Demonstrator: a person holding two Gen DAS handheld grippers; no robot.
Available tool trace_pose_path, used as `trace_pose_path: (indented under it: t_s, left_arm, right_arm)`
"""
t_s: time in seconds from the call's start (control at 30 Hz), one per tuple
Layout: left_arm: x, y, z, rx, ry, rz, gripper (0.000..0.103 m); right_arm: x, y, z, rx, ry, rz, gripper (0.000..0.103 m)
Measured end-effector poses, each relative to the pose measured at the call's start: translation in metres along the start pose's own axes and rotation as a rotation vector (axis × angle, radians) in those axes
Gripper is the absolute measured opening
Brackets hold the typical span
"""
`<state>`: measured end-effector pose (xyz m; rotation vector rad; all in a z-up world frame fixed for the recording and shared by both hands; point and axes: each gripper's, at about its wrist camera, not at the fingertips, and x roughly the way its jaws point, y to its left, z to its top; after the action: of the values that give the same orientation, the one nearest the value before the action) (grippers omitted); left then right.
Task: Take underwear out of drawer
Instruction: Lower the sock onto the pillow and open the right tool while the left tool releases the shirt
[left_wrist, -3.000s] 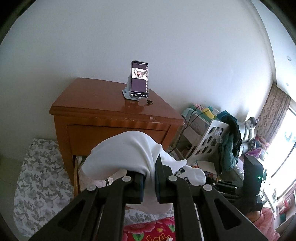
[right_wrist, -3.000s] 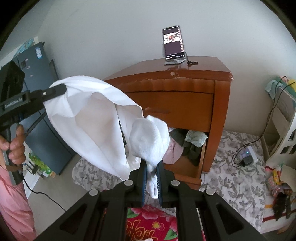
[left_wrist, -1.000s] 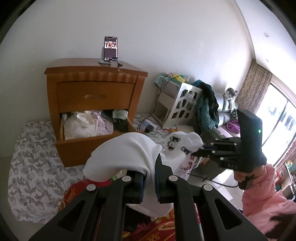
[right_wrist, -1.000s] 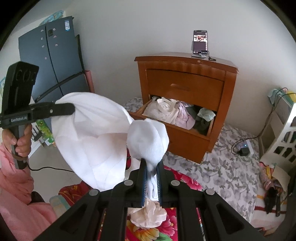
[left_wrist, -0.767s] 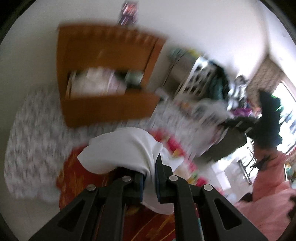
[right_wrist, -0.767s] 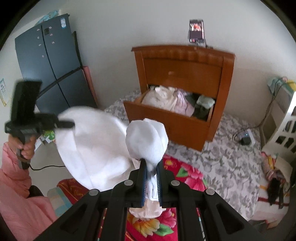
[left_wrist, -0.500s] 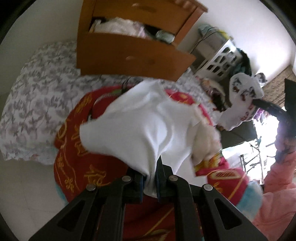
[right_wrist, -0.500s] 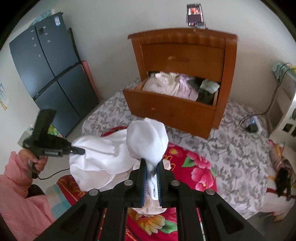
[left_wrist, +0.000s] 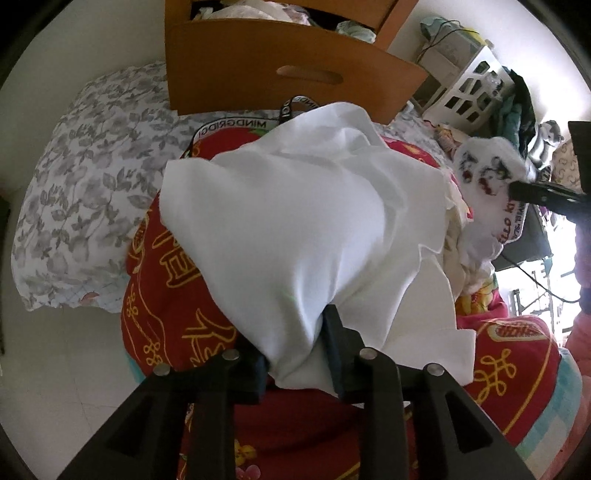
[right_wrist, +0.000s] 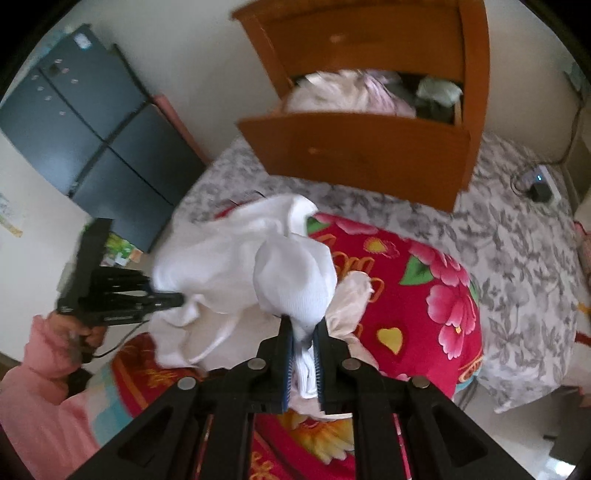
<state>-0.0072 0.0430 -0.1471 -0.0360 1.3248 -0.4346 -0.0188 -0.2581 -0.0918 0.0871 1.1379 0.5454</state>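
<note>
Open drawer (left_wrist: 295, 70) at top of frame, red quilt (right_wrist: 424, 295) below you.
Your left gripper (left_wrist: 295, 350) was opening around the white underwear (left_wrist: 303, 221); your right gripper (right_wrist: 303, 354) pinched its other end at lower centre.

White underwear (left_wrist: 306, 221), red blanket (right_wrist: 424, 295) with pink flowers, grey-leaf sheet (left_wrist: 81, 184), orange-brown drawer (right_wrist: 354, 155)

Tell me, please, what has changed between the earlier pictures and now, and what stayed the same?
Both grippers carried the white underwear down from in front of the drawer onto the red blanket. The left gripper is now opening its jaws, with the cloth between them. The right gripper stays shut on its end of the garment. The drawer remains open with clothes inside.
</note>
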Motion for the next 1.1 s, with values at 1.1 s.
trace_pose_path:
  t_s: [1.1]
  left_arm:
    - [-0.029,0.003,0.001,-0.043,-0.059,0.014,0.057]
  right_arm:
    - [0.038,-0.042,0.008,0.050,0.032,-0.255,0.052]
